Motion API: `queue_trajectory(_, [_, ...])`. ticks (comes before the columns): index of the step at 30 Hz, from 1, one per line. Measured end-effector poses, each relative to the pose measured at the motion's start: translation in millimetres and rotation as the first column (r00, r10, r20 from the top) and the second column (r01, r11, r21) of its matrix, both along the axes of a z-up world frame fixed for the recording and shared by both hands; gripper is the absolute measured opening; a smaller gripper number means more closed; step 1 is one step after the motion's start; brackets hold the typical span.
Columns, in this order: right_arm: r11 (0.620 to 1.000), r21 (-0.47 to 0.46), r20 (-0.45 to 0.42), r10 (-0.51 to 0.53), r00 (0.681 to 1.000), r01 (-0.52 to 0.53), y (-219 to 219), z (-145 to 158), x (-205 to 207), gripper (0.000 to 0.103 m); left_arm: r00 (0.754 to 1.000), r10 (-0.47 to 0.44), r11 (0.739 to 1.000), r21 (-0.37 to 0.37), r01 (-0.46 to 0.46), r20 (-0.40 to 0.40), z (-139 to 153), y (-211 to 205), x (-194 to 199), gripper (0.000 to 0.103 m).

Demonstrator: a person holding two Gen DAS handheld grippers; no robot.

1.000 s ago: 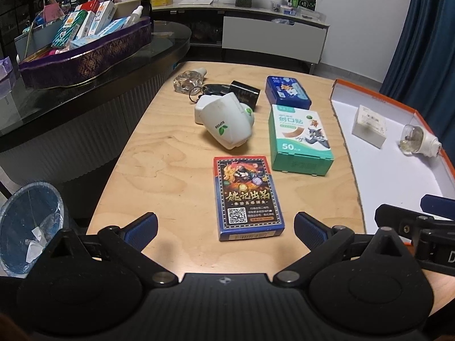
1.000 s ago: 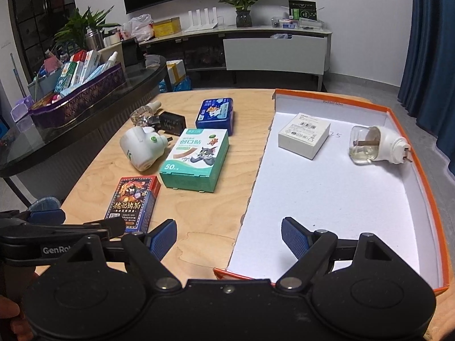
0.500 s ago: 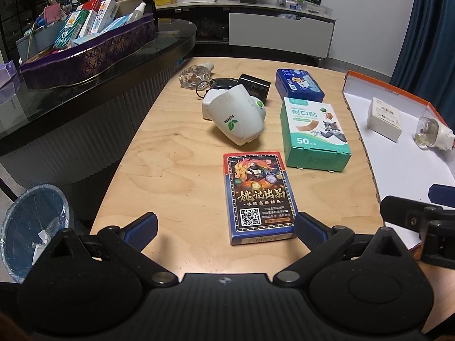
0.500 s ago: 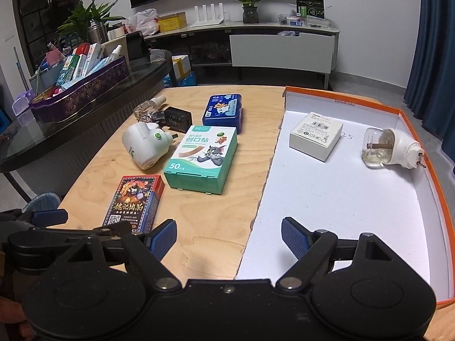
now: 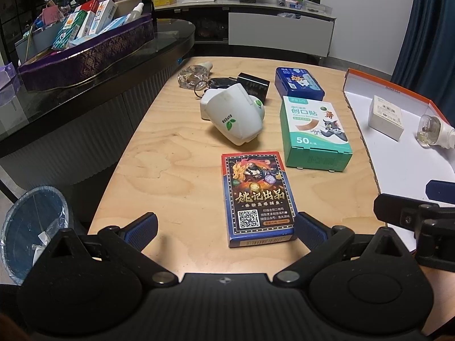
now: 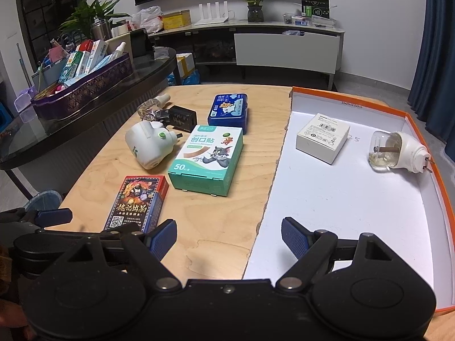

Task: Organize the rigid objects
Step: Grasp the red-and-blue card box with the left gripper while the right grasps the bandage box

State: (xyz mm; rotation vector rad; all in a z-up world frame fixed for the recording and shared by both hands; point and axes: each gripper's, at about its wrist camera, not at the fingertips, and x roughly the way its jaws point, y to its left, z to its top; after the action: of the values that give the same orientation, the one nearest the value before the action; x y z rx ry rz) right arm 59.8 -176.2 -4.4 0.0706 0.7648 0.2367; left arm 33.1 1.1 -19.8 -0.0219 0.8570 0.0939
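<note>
Closer than a second ago, our left gripper [image 5: 226, 227] has advanced toward the card box [image 5: 257, 196]. In the left wrist view its fingers are spread wide, and the near end of the card box lies flat on the wooden table [image 5: 170, 153] between them, the right fingertip just beside its near right corner. Farther off we see the white plug-in device [image 5: 231, 118], the green bandage box [image 5: 315, 133] and the blue tin [image 5: 298, 83]; only the left part of the orange-rimmed tray [image 5: 358, 78] shows.

From the right wrist view, our right gripper [image 6: 229, 237] is also spread and empty, straddling the tray's [image 6: 426, 142] left edge. Here we see the tray's full floor, holding a white box [image 6: 322, 137] and a glass-bottle diffuser [image 6: 396, 153], well apart from the card box [image 6: 136, 203] at near left.
</note>
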Motion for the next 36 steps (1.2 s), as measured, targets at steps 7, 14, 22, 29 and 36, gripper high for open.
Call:
queue_trajectory(7, [1.0,-0.004,-0.004,0.01,1.0,-0.01,2,-1,2,0.095,1.0,-0.002,1.0,0.004,0.002,0.003,0,-1,1,0.103])
queue_trajectory(14, [1.0,-0.011,-0.009,0.015,1.0,-0.015,3,-3,6,0.095,1.0,-0.004,1.0,0.007,0.004,0.002,-2,-3,8,0.103])
queue_trajectory(22, [1.0,-0.006,-0.011,0.001,1.0,-0.001,-2,-5,10,0.095,1.0,-0.017,1.0,0.021,0.017,0.01,-6,-8,17,0.103])
queue_trajectory(29, [1.0,0.004,-0.019,-0.023,1.0,0.023,-10,-5,19,0.095,1.0,-0.019,1.0,0.016,0.018,0.016,-18,-10,27,0.088])
queue_trajectory(36, [0.995,0.095,-0.052,-0.022,0.998,0.027,-4,4,47,0.095,0.997,-0.031,0.999,-0.02,0.032,0.066,-17,-3,23,0.06])
